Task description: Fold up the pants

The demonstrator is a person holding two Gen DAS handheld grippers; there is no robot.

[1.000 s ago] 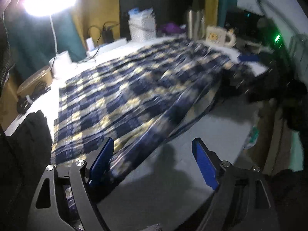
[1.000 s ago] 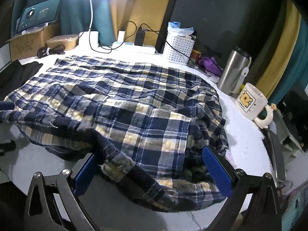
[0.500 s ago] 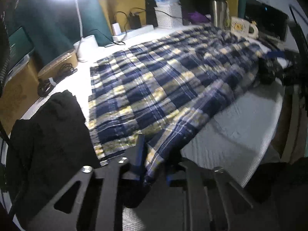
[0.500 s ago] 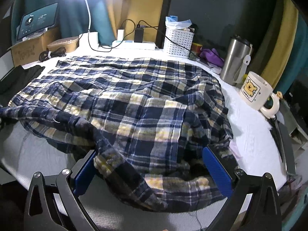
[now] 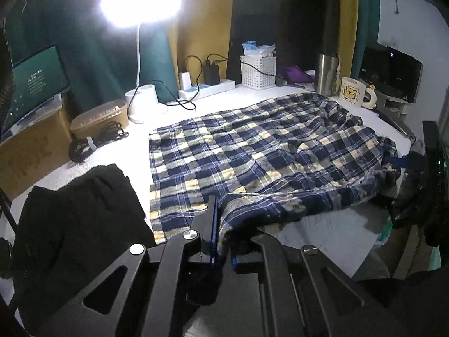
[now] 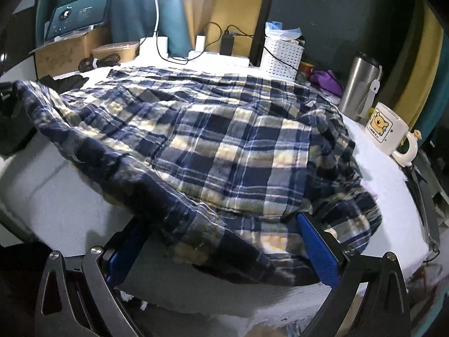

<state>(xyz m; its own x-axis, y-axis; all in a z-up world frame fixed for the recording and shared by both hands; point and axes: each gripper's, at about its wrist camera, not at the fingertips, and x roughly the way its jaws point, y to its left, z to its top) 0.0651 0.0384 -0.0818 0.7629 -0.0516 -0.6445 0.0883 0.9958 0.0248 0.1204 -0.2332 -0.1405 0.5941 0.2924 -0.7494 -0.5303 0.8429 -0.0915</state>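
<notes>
The blue and yellow plaid pants [image 5: 252, 154] lie spread across the white table [image 5: 322, 233]. My left gripper [image 5: 224, 233] is shut on the pants' near edge at the leg end and holds it lifted a little. In the right wrist view the pants [image 6: 224, 140] fill the middle. My right gripper [image 6: 221, 241] is open, its blue pads on either side of the bunched waist end, with cloth lying between them. The right gripper's blue pad [image 5: 398, 161] shows at the far right of the left wrist view.
A black garment [image 5: 78, 216] lies left of the pants. At the back stand a lamp [image 5: 140, 14], a power strip [image 5: 207, 90], a white basket [image 5: 258, 70], a steel tumbler [image 6: 362, 84] and a bear mug [image 6: 387, 132]. The table's front edge is close.
My left gripper has closed on the pants' near edge and lifted it. The right gripper has stayed open and moved in over the waist end.
</notes>
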